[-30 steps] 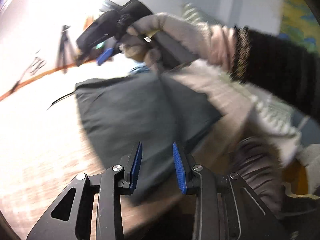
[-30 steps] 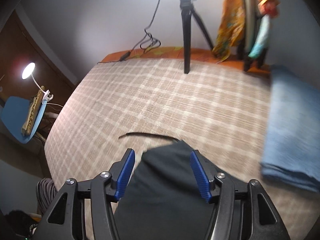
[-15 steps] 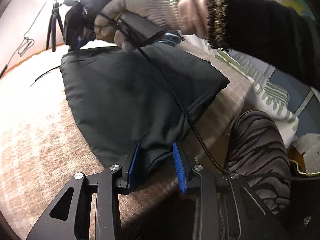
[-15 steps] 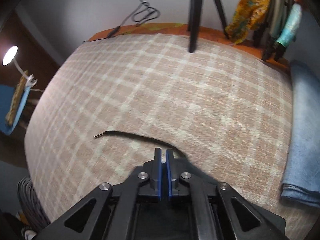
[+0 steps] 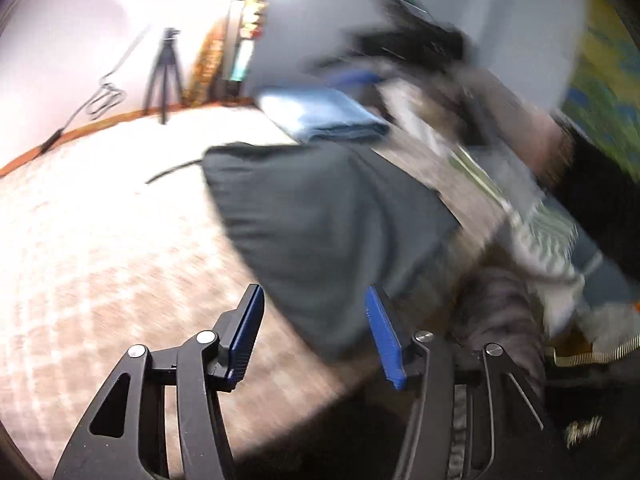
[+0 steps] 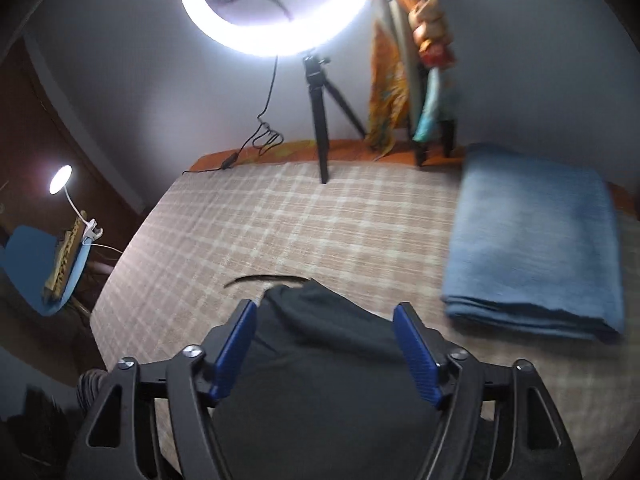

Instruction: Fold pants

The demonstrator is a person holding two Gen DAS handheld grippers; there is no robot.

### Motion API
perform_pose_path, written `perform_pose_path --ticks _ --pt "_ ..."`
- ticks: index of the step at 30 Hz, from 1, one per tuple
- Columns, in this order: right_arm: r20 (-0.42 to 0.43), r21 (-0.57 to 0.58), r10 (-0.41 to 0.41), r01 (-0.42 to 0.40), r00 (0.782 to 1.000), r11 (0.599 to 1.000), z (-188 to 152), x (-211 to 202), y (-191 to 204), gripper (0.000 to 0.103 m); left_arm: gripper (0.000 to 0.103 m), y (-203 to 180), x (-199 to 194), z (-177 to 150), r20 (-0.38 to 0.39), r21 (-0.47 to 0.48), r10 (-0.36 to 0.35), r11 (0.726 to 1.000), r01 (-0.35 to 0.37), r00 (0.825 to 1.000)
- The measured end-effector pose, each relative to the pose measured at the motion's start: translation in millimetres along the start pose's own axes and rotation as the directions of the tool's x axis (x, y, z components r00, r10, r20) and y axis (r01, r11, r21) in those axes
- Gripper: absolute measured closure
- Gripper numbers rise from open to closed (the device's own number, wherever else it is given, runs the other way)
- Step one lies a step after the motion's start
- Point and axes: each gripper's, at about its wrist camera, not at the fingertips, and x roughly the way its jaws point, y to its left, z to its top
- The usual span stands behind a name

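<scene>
The dark folded pants (image 5: pixel 328 224) lie on the plaid bed cover, near its front edge. My left gripper (image 5: pixel 316 332) is open, with its blue pads just at the near edge of the pants, holding nothing. My right gripper (image 6: pixel 328 348) is open above the far end of the pants (image 6: pixel 320 368), also holding nothing. The right gripper also shows blurred and raised in the left wrist view (image 5: pixel 408 36). A thin dark drawstring (image 6: pixel 264 279) lies just beyond the pants.
A folded blue blanket (image 6: pixel 532 240) lies on the bed to the right. A ring light on a tripod (image 6: pixel 320 120) stands at the far edge. Hanging clothes (image 6: pixel 420 60) are at the wall. A lamp (image 6: pixel 60 180) and blue chair stand left of the bed.
Both grippers have opened and let go of the pants. The right gripper has lifted back from the far edge. The left gripper has pulled back a little.
</scene>
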Motion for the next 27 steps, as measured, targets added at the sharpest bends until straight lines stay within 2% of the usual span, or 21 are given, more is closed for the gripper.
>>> perform_pose_path --ticks 2,3,5,8,10,13,15,17,19,23,25,27 --pt "0.020 0.022 -0.044 0.043 0.999 0.999 -18 -13 -15 0.023 0.045 15 9 12 -0.003 -0.051 0.004 0.999 -0.004 1.000" --pt "0.018 0.036 -0.055 0.054 0.998 0.998 -28 -19 -28 0.022 0.043 26 19 21 -0.020 -0.099 -0.021 0.995 0.019 1.000" --pt "-0.011 0.055 -0.065 0.066 0.998 0.996 -44 -23 -43 0.019 0.042 45 34 33 -0.036 -0.184 -0.045 0.982 0.037 0.998" --pt "-0.068 0.091 -0.105 0.111 0.992 0.990 -62 -19 -67 0.017 0.041 65 58 43 -0.070 -0.251 -0.055 0.967 0.036 0.996" --pt "-0.121 0.146 -0.061 0.078 0.991 0.986 -75 -9 -85 0.016 0.041 77 82 47 -0.109 -0.305 -0.079 0.951 0.042 0.991" --pt "-0.166 0.236 0.065 -0.024 0.984 0.971 -89 8 -102 0.016 0.041 89 105 45 -0.139 -0.373 -0.122 0.926 0.062 0.983" --pt "-0.188 0.258 0.103 -0.052 0.977 0.965 -96 20 -106 0.015 0.041 90 109 47 -0.147 -0.386 -0.127 0.921 0.062 0.981" --pt "-0.232 0.249 0.094 -0.034 0.968 0.968 -101 35 -107 0.014 0.041 91 115 46 -0.150 -0.401 -0.146 0.913 0.074 0.978" --pt "-0.257 0.257 0.115 -0.047 0.959 0.965 -107 45 -109 0.013 0.041 89 117 48 -0.145 -0.387 -0.146 0.919 0.080 0.979" --pt "-0.207 0.252 0.174 -0.119 0.963 0.960 -113 45 -109 0.000 0.042 87 120 52 -0.141 -0.370 -0.152 0.924 0.091 0.978" --pt "-0.193 0.235 0.183 -0.136 0.964 0.962 -114 46 -107 0.000 0.044 86 123 54 -0.139 -0.365 -0.159 0.926 0.098 0.978" --pt "-0.179 0.230 0.216 -0.173 0.960 0.958 -115 46 -105 0.006 0.044 84 127 57 -0.141 -0.352 -0.160 0.930 0.102 0.977"
